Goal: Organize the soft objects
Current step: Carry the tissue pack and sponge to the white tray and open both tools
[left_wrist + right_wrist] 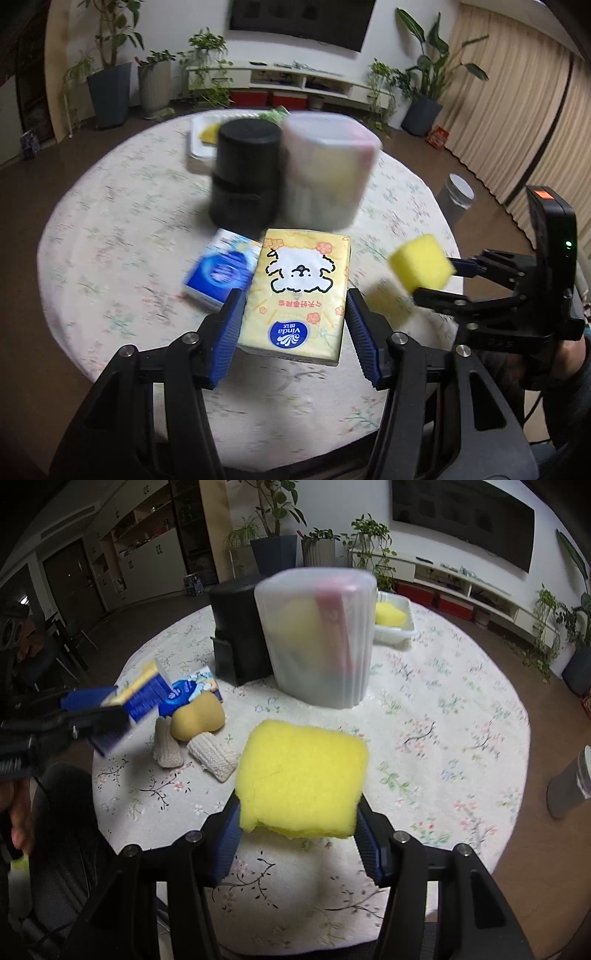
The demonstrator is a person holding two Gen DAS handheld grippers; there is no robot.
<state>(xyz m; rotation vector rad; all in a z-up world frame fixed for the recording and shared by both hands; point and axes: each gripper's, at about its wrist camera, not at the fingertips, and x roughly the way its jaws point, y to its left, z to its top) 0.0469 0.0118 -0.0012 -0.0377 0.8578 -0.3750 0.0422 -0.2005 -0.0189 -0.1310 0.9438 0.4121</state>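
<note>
My left gripper [295, 325] is shut on a yellow tissue pack [299, 291] with a cartoon dog, held above the round flowered table [110, 221]. A blue tissue pack [221, 273] lies just to its left. My right gripper [295, 834] is shut on a yellow sponge [301, 775], also off the table. In the right wrist view, the left gripper [114, 716] with its tissue pack [144, 690] is at the left edge. Beside it lie a tan gourd-shaped sponge [197, 716] and two cream knitted pieces [168, 746]. In the left wrist view, the right gripper [439, 280] and its sponge [421, 264] are at the right.
A black container [243, 173] and a translucent white container [328, 166] stand together mid-table. A white tray [395, 631] holding another yellow sponge [388, 613] sits behind them. A grey bin [569, 786] stands on the floor to the right. A person's hand is at the right wrist view's left edge.
</note>
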